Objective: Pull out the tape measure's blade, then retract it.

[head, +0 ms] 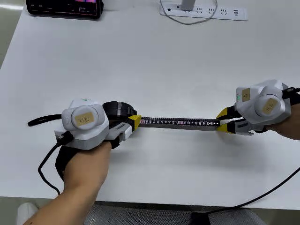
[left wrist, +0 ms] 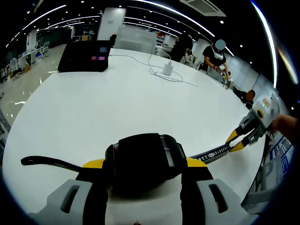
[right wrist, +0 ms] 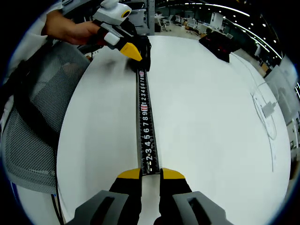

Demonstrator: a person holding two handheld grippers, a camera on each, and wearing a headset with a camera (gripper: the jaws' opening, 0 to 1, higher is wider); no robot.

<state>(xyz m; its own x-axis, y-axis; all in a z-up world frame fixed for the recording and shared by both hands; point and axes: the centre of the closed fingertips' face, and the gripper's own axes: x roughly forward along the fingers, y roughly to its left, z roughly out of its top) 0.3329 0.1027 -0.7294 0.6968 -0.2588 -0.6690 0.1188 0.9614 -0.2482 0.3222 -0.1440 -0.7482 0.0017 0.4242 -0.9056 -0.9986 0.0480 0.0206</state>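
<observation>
Pinching the tip of the tape measure's blade (right wrist: 146,126), the right gripper (right wrist: 150,174) has its two yellow-tipped jaws pressed onto the strip from either side, with the lowest numbers just beyond the tips. From there the blade runs straight, printed side up, low over the white table (head: 140,61) to the black case (left wrist: 143,161). The left gripper (head: 133,123) clamps that case between its jaws, which stand apart by the case's width; a yellow tip shows on each flank in the left gripper view. The case is at the person's left side of the table and the blade's end at the right, with the two grippers well apart. A black wrist strap (head: 43,120) trails from the back of the case across the tabletop. A hand (head: 86,166) holds the left gripper, and a black cable (head: 47,164) loops off the near edge. At the far edge lie a white power strip (head: 206,10) and a dark flat device (head: 65,7). A grey mesh chair (right wrist: 33,136) stands beside the table in the right gripper view.
</observation>
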